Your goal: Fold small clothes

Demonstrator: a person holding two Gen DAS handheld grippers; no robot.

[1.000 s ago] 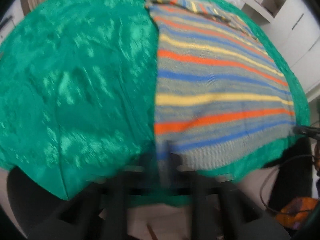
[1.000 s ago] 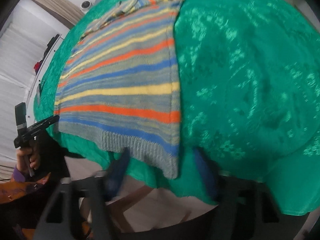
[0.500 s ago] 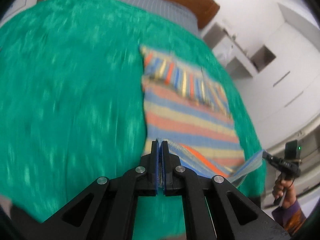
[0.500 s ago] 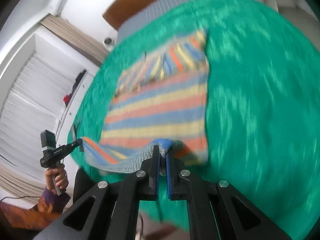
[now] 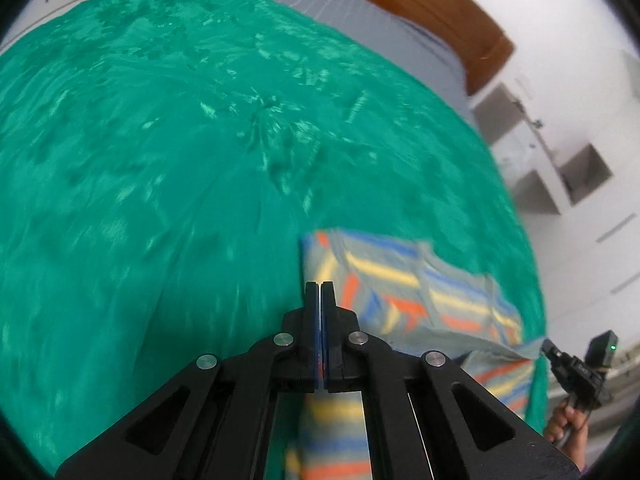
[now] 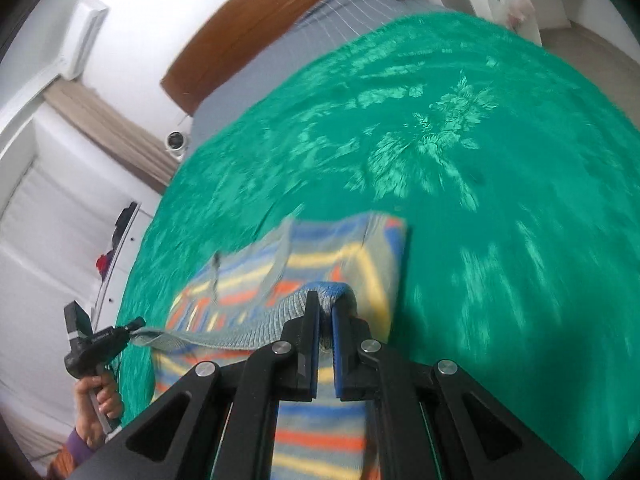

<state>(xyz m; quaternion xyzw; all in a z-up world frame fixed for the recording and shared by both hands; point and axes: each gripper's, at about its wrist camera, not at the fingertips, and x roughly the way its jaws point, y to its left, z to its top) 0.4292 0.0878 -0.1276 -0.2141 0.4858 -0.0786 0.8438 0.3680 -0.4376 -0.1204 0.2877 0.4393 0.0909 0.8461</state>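
both grippers are clamped on the ribbed hem of the striped knit sweater [image 6: 320, 264], one at each bottom corner. left gripper [image 5: 320, 286] has its jaws pressed together with only a thin sliver of blue knit showing between the pads; in the right wrist view it [image 6: 134, 326] appears at the far left, gripped by a hand [image 6: 98, 394], with the grey hem stretched taut from it. right gripper [image 6: 325, 300] pinches the other corner, the hem bunched over its tips. the sweater's folded upper part lies on the green bedspread [image 5: 160, 160], sleeves tucked across, while the lifted hem hangs above it. a wooden headboard [image 5: 420, 4] stands beyond.
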